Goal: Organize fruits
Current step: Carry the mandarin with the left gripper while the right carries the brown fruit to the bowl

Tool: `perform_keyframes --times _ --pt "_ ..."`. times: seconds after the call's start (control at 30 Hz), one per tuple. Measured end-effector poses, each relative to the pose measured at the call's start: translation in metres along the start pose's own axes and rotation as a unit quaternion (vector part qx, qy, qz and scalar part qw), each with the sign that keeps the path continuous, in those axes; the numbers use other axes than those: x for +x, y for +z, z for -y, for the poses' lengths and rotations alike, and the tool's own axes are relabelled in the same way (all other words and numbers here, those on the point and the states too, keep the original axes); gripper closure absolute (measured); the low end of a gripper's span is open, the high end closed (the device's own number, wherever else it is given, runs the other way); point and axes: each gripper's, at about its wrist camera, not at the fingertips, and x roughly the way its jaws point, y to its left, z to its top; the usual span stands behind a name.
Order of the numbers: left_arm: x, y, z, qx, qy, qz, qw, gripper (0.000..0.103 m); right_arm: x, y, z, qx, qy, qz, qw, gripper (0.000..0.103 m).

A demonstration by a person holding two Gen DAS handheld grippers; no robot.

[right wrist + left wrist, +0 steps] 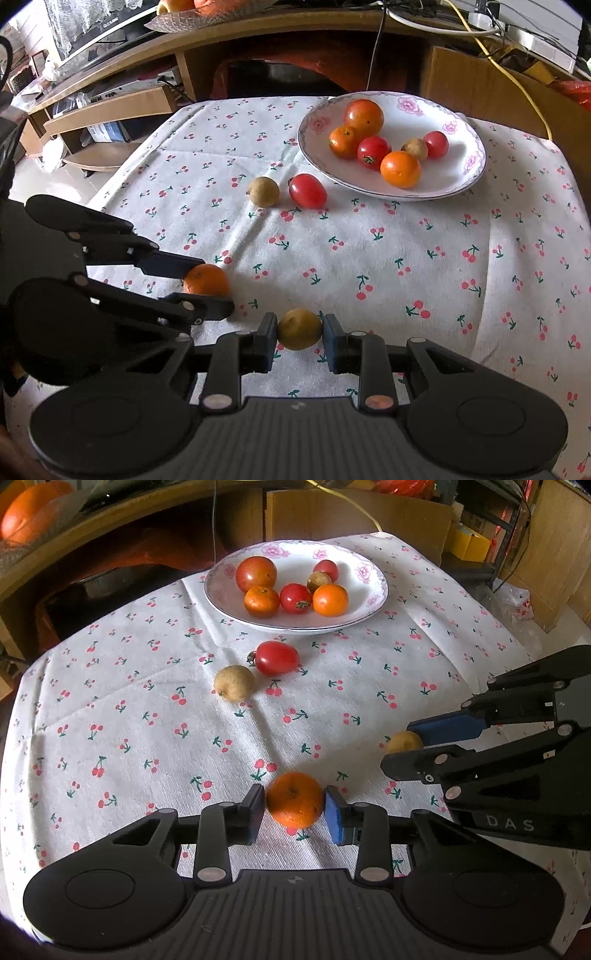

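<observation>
Between me and the flowered plate (369, 576), which holds six small fruits, a red tomato (277, 658) and a tan longan (234, 682) lie loose on the cherry-print cloth (110, 709), while nearer me my left gripper (294, 806) clamps a dimpled orange (294, 799) and my right gripper (300, 331) pinches a yellowish longan (299, 329).
</observation>
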Motion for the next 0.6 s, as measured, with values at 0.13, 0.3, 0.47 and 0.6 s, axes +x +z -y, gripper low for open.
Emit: perform_keyframes --times 0.13,0.3,0.47,0.6 --pt "-0.0011 -0.0012 0.004 0.008 0.0 -0.002 1.0 0.061 -0.0008 0.0007 0.0017 0.004 -0.002 0.001 1.0 0.059" --pt "-0.0019 -0.0018 0.0045 0.008 0.001 -0.002 1.0 0.064 -0.0023 0.0017 0.0022 0.006 -0.004 0.006 1.0 0.059" --pt "-0.0047 0.0004 0.0057 0.009 0.0 0.002 1.0 0.064 -0.0049 0.0028 0.0017 0.005 -0.004 0.011 1.0 0.059" --pt "-0.0083 0.0055 0.0056 0.006 -0.001 0.009 0.9999 0.064 -0.0072 0.0052 0.0027 0.008 -0.006 0.017 1.0 0.059"
